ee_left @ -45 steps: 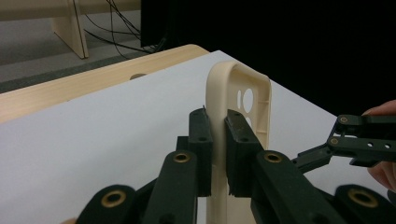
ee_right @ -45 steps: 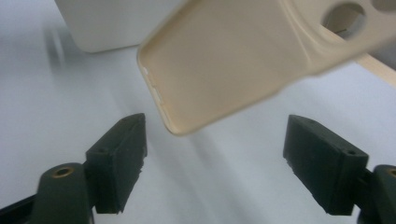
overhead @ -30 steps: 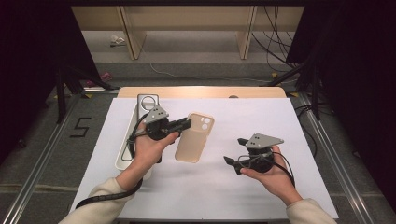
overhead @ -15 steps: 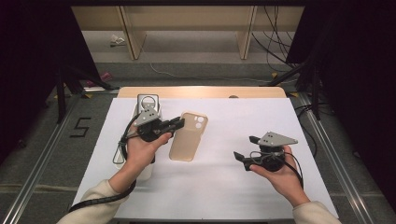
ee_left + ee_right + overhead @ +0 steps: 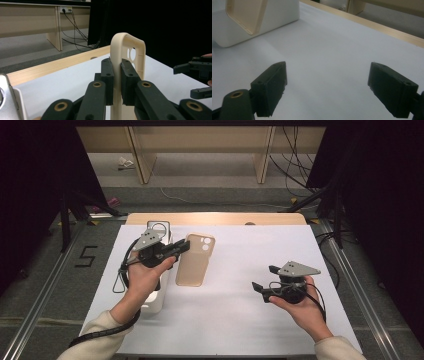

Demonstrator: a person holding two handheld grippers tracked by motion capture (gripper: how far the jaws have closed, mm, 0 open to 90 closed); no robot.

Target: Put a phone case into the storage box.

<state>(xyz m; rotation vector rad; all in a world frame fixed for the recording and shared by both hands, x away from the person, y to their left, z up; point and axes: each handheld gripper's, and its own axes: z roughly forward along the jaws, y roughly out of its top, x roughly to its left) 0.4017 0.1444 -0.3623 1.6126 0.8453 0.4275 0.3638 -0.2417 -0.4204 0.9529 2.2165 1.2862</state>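
Numeral "5" (image 5: 87, 256) on floor; beige phone case (image 5: 195, 260) unmarked.

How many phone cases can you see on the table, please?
1: a beige phone case, left of centre on the white table, its edge clamped in the left gripper. Beside it, under that hand, lies a white phone.

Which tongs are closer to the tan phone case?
The left tongs. They are shut on the side edge of the phone case. The right tongs are open and empty, well off to the case's right over the white table cover.
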